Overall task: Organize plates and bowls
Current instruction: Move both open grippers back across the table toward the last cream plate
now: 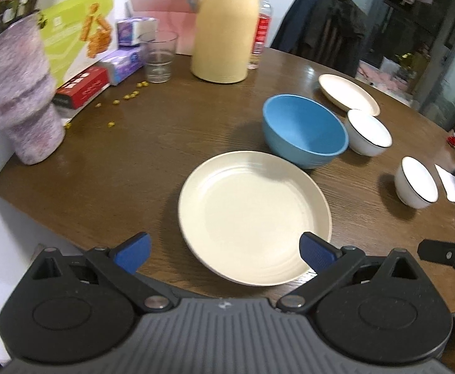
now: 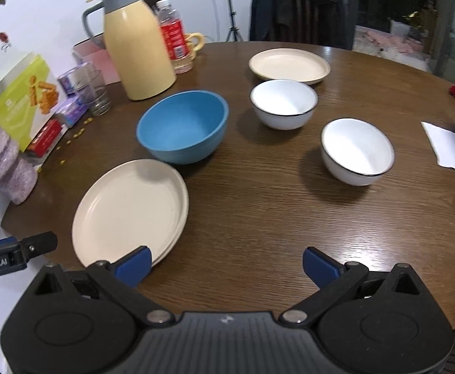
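Both grippers gape fully open and empty; near cream plate stack lies directly ahead of left gripper, leftward of right gripper.

Ahead of the tongs spreads a round dark-wood table. Beyond its far edge, a chair draped in dark clothing. A plain white wall rises to the far left; to the far right, dark glass doors (interior dim).
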`<state>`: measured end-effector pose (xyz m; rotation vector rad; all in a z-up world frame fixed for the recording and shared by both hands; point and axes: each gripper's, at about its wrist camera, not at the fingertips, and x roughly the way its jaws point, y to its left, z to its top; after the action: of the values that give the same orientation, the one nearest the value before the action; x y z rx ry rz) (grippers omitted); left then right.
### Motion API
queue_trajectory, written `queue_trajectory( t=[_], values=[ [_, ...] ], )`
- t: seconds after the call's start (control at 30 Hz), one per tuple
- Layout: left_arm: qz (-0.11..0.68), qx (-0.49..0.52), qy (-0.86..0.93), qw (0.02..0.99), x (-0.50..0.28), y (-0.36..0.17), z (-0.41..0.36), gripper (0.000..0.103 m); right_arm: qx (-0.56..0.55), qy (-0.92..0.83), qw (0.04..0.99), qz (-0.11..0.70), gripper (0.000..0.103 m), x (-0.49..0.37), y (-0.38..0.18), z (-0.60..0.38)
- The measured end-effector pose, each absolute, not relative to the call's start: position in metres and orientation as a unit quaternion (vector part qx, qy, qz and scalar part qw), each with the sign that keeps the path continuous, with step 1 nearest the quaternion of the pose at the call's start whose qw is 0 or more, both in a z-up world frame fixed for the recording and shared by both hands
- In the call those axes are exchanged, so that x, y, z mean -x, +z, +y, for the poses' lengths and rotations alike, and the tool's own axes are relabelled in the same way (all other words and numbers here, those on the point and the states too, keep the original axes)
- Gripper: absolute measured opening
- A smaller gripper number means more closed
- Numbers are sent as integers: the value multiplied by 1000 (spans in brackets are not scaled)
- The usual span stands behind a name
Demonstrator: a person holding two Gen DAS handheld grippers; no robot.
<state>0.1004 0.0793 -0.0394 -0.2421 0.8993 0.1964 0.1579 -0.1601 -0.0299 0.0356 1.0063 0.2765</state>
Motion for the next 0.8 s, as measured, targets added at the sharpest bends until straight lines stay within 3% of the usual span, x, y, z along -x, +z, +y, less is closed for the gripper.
queue_trajectory(
  t=[0.4, 0.8],
  values=[
    [427, 111, 46, 896, -136, -25, 60, 103, -45, 59, 893, 444, 103, -168, 6, -218],
    [366, 99, 39, 924, -222, 31, 36, 103, -63, 37, 906, 417, 103, -266, 46, -270]
  ],
)
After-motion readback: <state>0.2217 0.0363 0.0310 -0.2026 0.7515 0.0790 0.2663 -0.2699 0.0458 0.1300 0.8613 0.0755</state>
